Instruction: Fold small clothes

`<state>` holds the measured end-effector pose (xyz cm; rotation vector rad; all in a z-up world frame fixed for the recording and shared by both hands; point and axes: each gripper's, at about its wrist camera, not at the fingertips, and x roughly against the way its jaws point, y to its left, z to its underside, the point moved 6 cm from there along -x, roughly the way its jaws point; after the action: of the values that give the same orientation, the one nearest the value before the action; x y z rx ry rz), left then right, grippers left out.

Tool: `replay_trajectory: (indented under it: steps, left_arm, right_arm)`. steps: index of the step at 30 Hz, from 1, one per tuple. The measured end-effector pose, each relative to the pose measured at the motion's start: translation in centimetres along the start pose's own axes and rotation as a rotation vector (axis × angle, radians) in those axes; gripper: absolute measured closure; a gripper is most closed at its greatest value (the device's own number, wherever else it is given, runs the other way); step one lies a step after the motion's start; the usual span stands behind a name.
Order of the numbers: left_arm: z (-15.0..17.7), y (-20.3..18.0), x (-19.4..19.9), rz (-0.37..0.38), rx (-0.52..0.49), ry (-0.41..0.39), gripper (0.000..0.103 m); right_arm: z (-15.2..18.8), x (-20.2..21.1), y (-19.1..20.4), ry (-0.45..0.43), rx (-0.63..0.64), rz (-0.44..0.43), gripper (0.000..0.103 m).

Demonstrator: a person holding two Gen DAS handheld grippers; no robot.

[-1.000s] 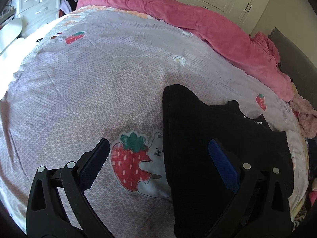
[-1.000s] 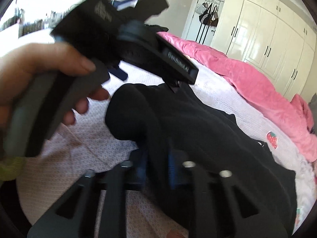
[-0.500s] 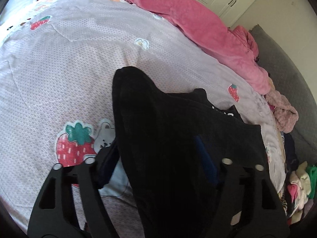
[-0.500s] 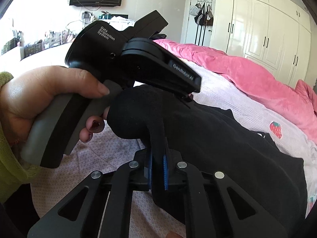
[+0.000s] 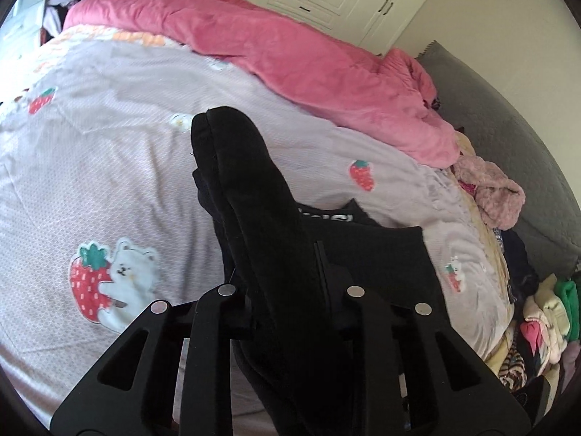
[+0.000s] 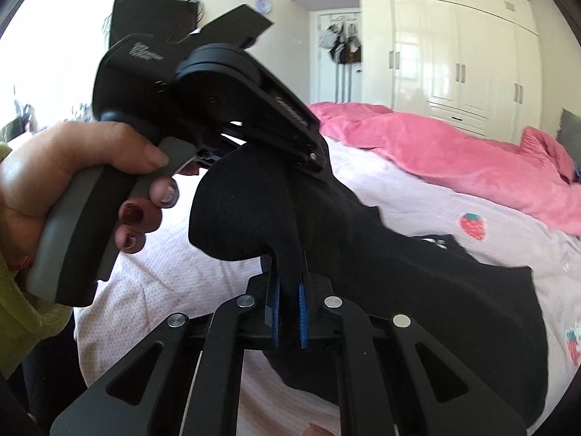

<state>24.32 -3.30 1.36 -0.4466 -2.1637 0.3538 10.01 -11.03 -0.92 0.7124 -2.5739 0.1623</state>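
Black garment (image 5: 254,218) hangs from both claws, lifted off the bed (image 5: 90,181) at its near end. We see the left claw (image 5: 287,290) closing, a thick fold of the dark cloth bunched between its fingers and rising past their tips. We see the right claw (image 6: 288,309) pressed together, blue pads (image 6: 302,305) pinching a narrow strip of the same garment, the cloth bulging just above the fingertips. In the right wrist view the left claw (image 6: 312,156) sits at the garment's upper edge, held by a hand (image 6: 72,181) in a green sleeve (image 6: 21,319). Far end of the garment trails onto the sheet toward the bed's right side, near a strawberry print (image 6: 472,225). Pink duvet (image 5: 290,54) lies bunched along the far edge of the bed. Clothes pile (image 5: 537,312) sits off the bed's right edge.
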Motion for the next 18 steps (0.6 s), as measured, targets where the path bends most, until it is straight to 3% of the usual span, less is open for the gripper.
replay_trajectory:
  steps: [8,18]
  left_arm:
    - [0.6,-7.6,-1.0,0.009,-0.105,0.014,0.087]
    - [2.3,-14.9,-5.7,-0.003,-0.184,0.085,0.087]
  right_arm:
    - [1.6,4.3,-5.0,-0.042,-0.137,0.032,0.097]
    - [4.4,6.9,-10.8,-0.042,-0.292,0.057,0.097]
